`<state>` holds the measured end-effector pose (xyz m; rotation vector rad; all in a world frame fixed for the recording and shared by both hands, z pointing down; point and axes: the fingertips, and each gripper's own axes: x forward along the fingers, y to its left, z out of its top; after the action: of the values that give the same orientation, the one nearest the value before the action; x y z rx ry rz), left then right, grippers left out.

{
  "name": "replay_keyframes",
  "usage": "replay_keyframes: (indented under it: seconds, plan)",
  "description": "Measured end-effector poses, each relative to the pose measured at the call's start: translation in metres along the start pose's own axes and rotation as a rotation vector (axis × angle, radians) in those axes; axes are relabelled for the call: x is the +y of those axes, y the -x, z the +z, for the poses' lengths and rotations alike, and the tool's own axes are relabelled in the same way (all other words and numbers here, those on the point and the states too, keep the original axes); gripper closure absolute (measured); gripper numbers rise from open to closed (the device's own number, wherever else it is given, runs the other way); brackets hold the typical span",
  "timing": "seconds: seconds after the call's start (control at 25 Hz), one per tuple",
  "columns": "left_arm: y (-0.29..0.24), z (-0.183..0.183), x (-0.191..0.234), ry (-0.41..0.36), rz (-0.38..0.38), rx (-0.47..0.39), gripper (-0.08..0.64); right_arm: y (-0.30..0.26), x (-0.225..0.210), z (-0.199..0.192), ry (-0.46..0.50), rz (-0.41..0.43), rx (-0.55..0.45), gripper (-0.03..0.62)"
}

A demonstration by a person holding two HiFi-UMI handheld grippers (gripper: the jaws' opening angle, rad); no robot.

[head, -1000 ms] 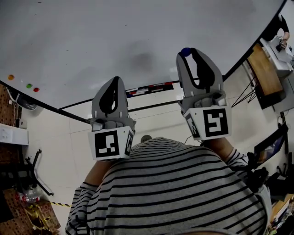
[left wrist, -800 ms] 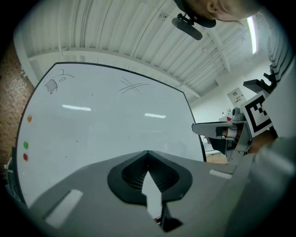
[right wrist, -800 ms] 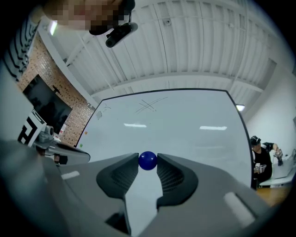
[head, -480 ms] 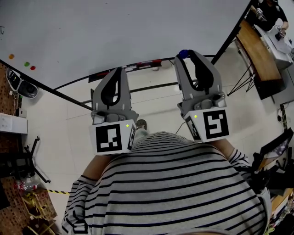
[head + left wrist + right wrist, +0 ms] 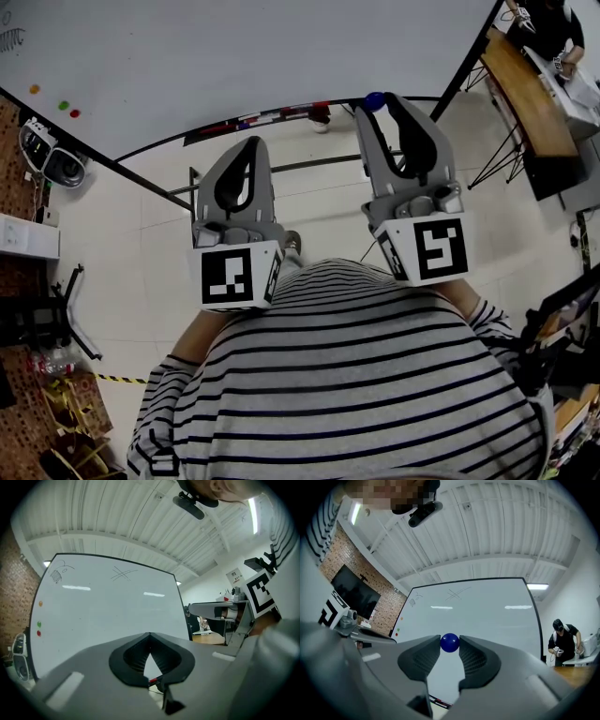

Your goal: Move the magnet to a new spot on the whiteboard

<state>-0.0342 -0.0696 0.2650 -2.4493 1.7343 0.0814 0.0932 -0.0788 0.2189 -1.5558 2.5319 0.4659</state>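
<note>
A round blue magnet (image 5: 374, 100) (image 5: 450, 642) sits pinched between the tips of my right gripper (image 5: 378, 104) (image 5: 450, 646), which is shut on it. It is held in the air, away from the whiteboard (image 5: 234, 52) (image 5: 483, 606) that stands ahead. My left gripper (image 5: 252, 142) (image 5: 149, 635) is raised beside it at the left. Its fingertips meet with nothing between them. The whiteboard (image 5: 108, 611) bears a few faint pen marks near its top.
Three small magnets, orange (image 5: 34, 89), green (image 5: 63, 106) and red (image 5: 74, 113), stick at the board's left edge. A marker tray (image 5: 262, 119) runs along its bottom. A wooden desk (image 5: 525, 103) and a person (image 5: 544, 23) are at the right. Tiled floor lies below.
The whiteboard has slid up and away in the head view and more floor shows under it. Both grippers keep their pose, and the blue magnet stays in the right one.
</note>
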Motion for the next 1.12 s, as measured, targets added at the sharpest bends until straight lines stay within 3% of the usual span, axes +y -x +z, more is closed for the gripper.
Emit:
replay_keyframes:
  seconds: [0.6, 0.92, 1.12]
  plan:
    - [-0.008, -0.013, 0.024, 0.019, 0.051, 0.025, 0.545, -0.026, 0.002, -0.016, 0.008, 0.013, 0.019, 0.469]
    - [-0.037, -0.015, 0.075, 0.031, 0.098, 0.015, 0.545, -0.089, 0.006, -0.019, -0.001, 0.035, 0.005, 0.469]
    - [-0.060, -0.015, 0.109, 0.029, 0.098, 0.023, 0.545, -0.143, 0.000, -0.017, 0.060, 0.016, -0.011, 0.469]
